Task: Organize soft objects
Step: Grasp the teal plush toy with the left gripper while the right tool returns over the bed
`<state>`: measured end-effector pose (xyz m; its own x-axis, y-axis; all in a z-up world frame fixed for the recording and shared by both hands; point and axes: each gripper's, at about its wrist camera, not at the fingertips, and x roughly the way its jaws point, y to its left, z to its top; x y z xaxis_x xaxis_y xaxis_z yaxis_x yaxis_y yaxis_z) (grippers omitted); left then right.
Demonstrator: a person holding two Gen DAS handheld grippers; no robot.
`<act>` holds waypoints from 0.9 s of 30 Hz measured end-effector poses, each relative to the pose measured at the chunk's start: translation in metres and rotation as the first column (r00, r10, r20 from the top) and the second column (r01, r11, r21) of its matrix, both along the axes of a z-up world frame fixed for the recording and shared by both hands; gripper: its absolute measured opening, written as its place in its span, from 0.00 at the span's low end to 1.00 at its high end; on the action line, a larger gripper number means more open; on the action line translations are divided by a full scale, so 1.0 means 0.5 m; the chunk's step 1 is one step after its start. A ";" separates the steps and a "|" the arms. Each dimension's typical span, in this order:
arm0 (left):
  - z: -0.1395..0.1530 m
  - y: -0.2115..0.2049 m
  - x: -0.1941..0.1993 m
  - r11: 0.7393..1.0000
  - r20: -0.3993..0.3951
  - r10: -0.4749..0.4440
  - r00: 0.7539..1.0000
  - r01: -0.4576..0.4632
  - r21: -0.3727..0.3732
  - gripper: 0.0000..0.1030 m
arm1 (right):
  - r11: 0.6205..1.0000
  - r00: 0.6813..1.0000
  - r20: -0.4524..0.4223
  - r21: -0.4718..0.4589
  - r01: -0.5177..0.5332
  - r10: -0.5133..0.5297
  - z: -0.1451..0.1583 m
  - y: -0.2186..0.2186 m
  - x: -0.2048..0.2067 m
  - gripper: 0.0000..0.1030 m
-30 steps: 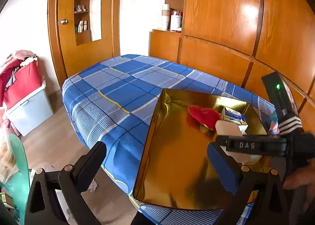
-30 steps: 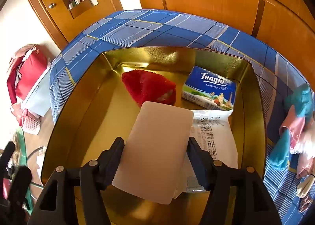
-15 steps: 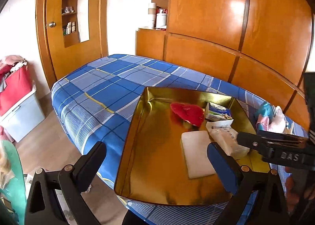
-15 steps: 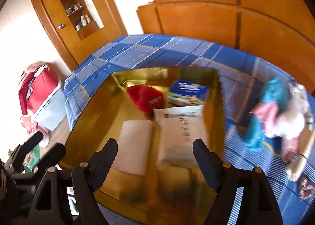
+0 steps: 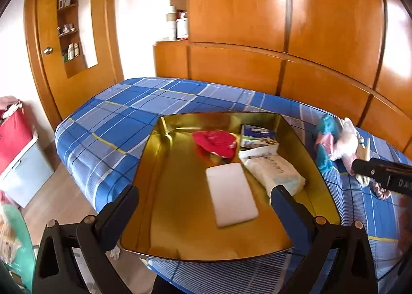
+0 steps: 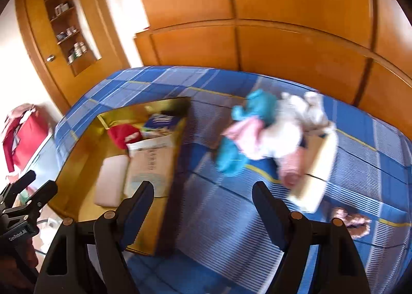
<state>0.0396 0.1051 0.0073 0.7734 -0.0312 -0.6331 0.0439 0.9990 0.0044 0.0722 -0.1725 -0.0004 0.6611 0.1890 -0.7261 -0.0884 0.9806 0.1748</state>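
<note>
Since the earlier frame, white pad (image 5: 231,193) had left the right claw and lay flat in the gold tray (image 5: 164,191), beside the wipes pack (image 5: 274,170). Left claw (image 5: 203,206) hung apart, empty, above the tray's near rim.

Right view: right claw (image 6: 203,204) apart, empty, right of the tray. Probable next target: cloth heap (image 6: 267,131), right of the tray on the plaid bed (image 6: 231,229); pinch one piece only. Wooden wardrobe (image 6: 283,23) stood behind.
</note>
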 end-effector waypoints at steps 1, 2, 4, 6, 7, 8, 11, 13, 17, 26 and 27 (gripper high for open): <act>0.001 -0.007 0.000 1.000 0.001 -0.008 1.000 0.008 0.005 1.00 | 1.000 1.000 0.001 0.000 0.009 -0.009 0.001 -0.011 -0.002 0.78; 0.001 -0.015 0.000 1.000 0.000 -0.020 1.000 0.020 0.011 1.00 | 1.000 1.000 0.003 -0.004 0.024 -0.024 0.002 -0.028 -0.005 0.78; 0.003 -0.028 0.000 0.999 -0.001 -0.038 0.999 0.038 0.016 1.00 | 0.999 0.999 0.010 -0.013 0.049 -0.049 0.005 -0.055 -0.011 0.78; 0.003 -0.041 -0.001 0.998 -0.002 -0.055 0.998 0.055 0.023 1.00 | 0.997 0.997 0.015 -0.020 0.077 -0.077 0.007 -0.084 -0.016 0.78; 0.004 -0.051 -0.001 0.997 -0.002 -0.068 0.998 0.068 0.030 1.00 | 0.996 0.996 0.018 -0.021 0.091 -0.091 0.009 -0.099 -0.018 0.78; 0.005 -0.058 -0.001 0.996 -0.002 -0.076 0.997 0.076 0.035 1.00 | 0.995 0.995 0.020 -0.022 0.101 -0.101 0.010 -0.109 -0.019 0.78; 0.007 -0.079 -0.002 0.994 -0.005 -0.103 0.995 0.103 0.040 1.00 | 0.988 0.988 0.024 -0.028 0.150 -0.150 0.011 -0.155 -0.026 0.78; 0.007 -0.093 -0.001 0.991 -0.011 -0.123 0.992 0.123 0.042 1.00 | 0.984 0.985 0.022 -0.032 0.175 -0.174 0.011 -0.181 -0.033 0.78; 0.007 -0.121 0.000 0.986 -0.017 -0.159 0.987 0.160 0.048 1.00 | 0.973 0.974 0.020 -0.046 0.225 -0.225 0.007 -0.234 -0.043 0.78; 0.014 -0.192 0.008 0.960 -0.030 -0.279 0.960 0.280 0.025 1.00 | 0.917 0.917 -0.001 0.014 0.398 -0.398 -0.028 -0.371 -0.068 0.78; 0.015 -0.200 0.009 0.955 -0.029 -0.295 0.955 0.295 0.020 1.00 | 0.906 0.907 -0.018 0.043 0.422 -0.422 -0.034 -0.390 -0.071 0.78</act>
<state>0.0442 0.0049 0.0146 0.7160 -0.2402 -0.6555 0.3369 0.9412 0.0231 0.0367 -0.3673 -0.0175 0.6802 -0.0738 -0.7293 0.3335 0.9171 0.2182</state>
